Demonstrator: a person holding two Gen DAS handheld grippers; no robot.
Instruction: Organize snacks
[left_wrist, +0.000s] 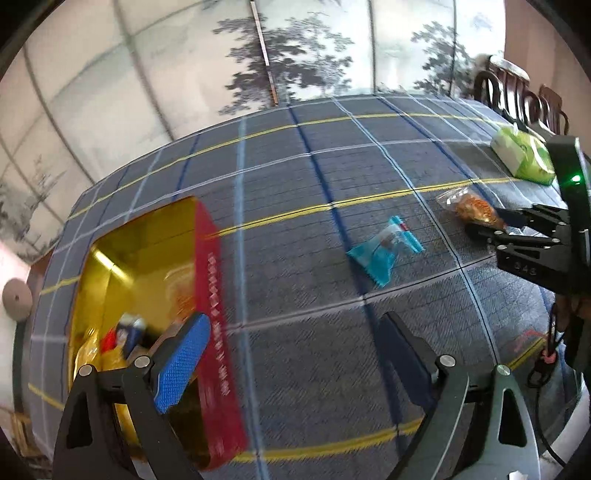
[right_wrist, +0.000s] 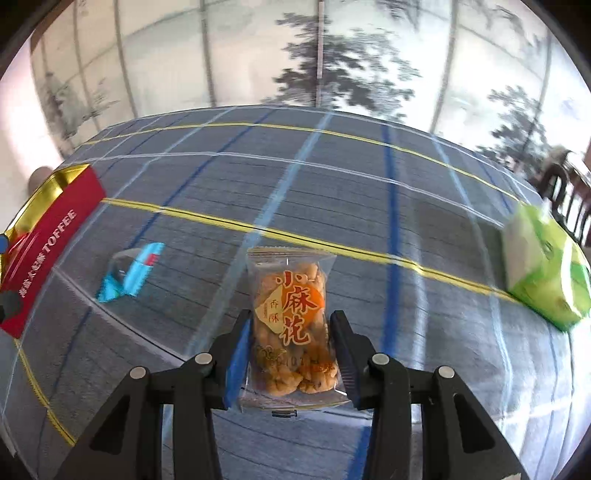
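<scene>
A clear packet of fried dough twists (right_wrist: 291, 325) lies on the plaid tablecloth between the fingers of my right gripper (right_wrist: 290, 332), which close in on both its sides; it also shows in the left wrist view (left_wrist: 472, 210). A blue candy wrapper (left_wrist: 386, 251) lies mid-table, also in the right wrist view (right_wrist: 131, 271). A red box with a gold inside (left_wrist: 218, 314) holds several snacks at the left; it shows in the right wrist view (right_wrist: 48, 240). My left gripper (left_wrist: 291, 350) is open and empty, just right of the box.
A green and white tissue pack (left_wrist: 524, 155) lies at the far right of the table, also in the right wrist view (right_wrist: 546, 269). Dark wooden chairs (left_wrist: 517, 96) stand beyond it. A painted screen stands behind the table.
</scene>
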